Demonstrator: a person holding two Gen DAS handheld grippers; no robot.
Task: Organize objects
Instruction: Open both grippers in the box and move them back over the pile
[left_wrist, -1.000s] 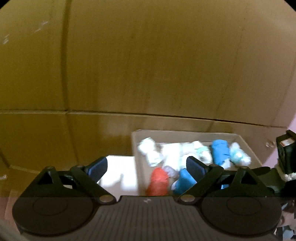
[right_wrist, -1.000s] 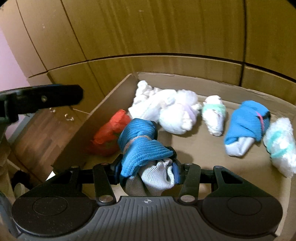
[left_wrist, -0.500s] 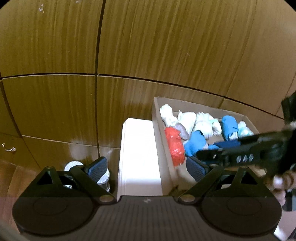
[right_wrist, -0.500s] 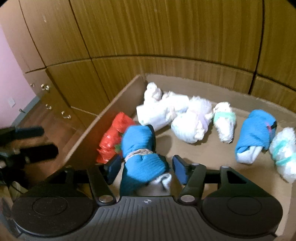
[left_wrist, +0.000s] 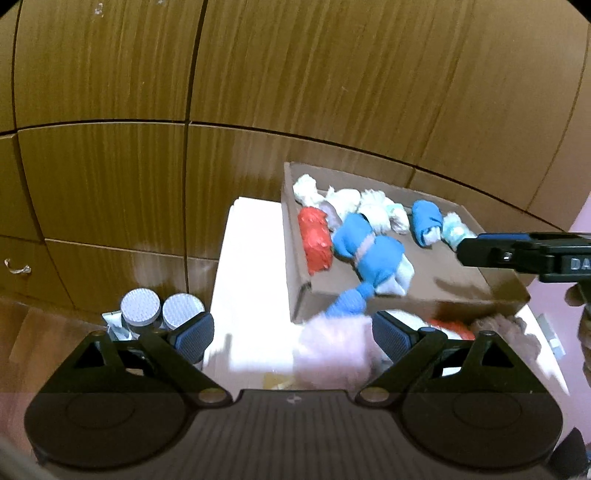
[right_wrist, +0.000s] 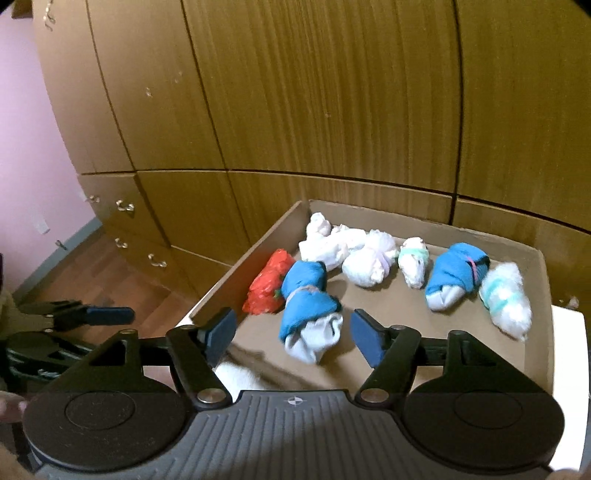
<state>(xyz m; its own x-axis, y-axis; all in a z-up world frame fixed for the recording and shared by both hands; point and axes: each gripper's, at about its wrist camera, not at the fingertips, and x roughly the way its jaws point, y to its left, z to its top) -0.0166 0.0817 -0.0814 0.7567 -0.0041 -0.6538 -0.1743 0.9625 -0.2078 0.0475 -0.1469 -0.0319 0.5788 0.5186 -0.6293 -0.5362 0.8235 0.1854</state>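
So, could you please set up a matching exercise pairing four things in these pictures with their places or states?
Things:
1. red sock bundle
2. blue-and-grey sock bundle
3. two capped jars
4. right gripper

Places or states:
A. outside the cardboard box, on its left
B. open, holding nothing
C. against the box's left wall
D. lying in the box beside the red one

Pairs: 1-C, 2-D, 3-A, 4-B

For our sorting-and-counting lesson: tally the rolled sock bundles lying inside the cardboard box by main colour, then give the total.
Red bundle: 1
Blue bundles: 2
White bundles: 4
Total in the cardboard box: 7
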